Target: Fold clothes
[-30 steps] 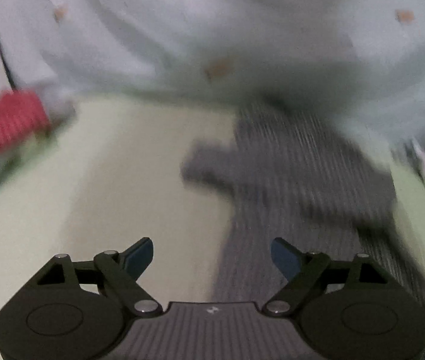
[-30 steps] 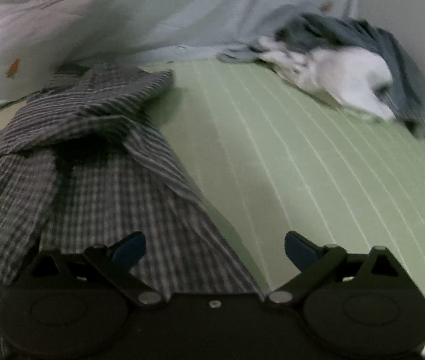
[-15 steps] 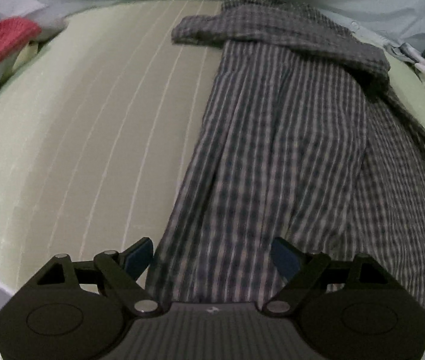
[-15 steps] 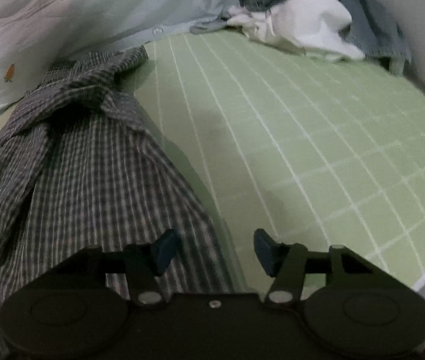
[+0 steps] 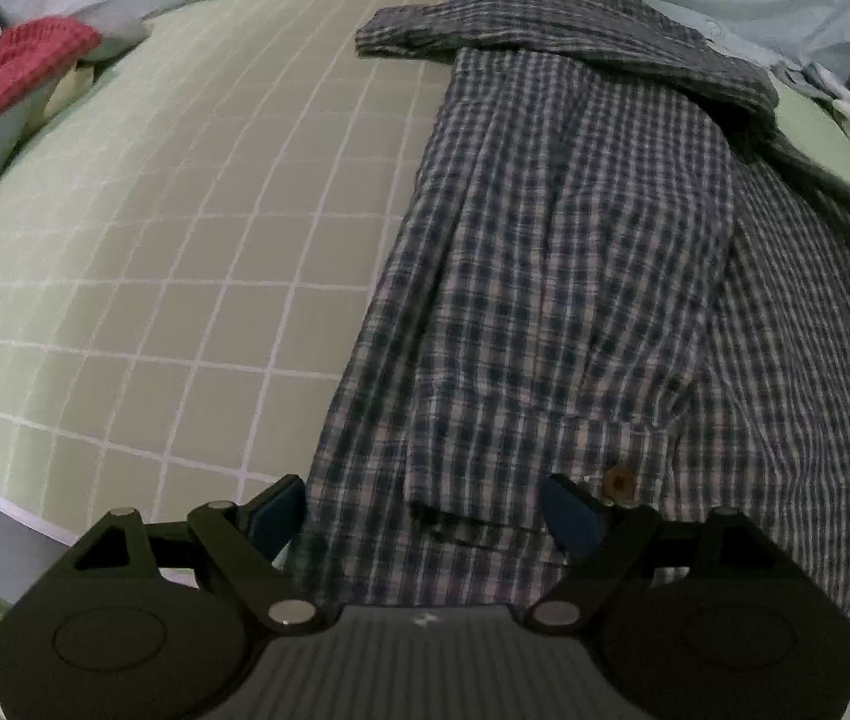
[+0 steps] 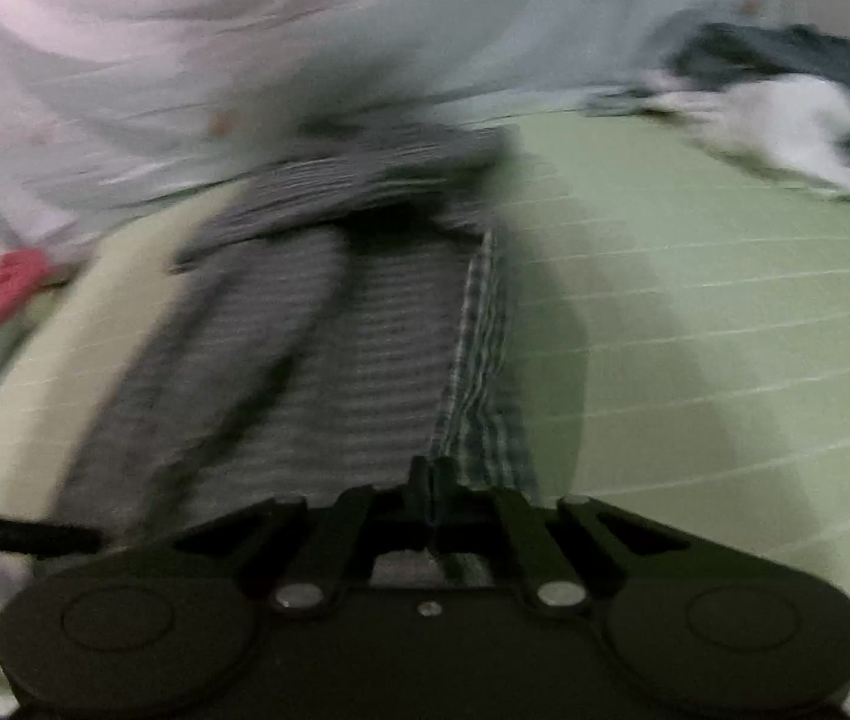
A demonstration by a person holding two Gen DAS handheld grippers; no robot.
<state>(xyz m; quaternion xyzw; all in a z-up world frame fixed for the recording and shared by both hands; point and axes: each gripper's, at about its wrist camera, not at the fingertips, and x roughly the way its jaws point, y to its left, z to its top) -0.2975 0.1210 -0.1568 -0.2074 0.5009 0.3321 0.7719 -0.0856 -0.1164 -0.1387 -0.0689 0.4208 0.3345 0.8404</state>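
- Green gridded mat (image 5: 173,252): I see it covering the worktop under both claws, white lines crossing it; its near edge shows at lower left in the left wrist view.
- Pale blue sheet (image 6: 317,42): bunched along the far edge of the mat, blurred in the right wrist view; small orange marks dot it.
- Checked shirt (image 5: 574,276): lies lengthwise on the mat, running from my claws toward the far edge, with a sleeve folded across its far end. A brown button (image 5: 618,482) sits near its close hem.
- Heap of white and grey-blue clothes (image 6: 784,120): at the mat's far right corner, well apart from the shirt.
- Red knitted item (image 5: 11,78): on a small pile of pale cloth at the mat's far left, also well apart from the shirt.
- Left claw (image 5: 425,516): I have it spread wide over the shirt's near hem, gripping nothing; the blue fingertips (image 5: 568,519) straddle the fabric edge.
- Right claw (image 6: 427,480): I have it pinched together on the shirt's right-hand edge, a strip of checked cloth rising from between the tips. This view is motion-blurred.
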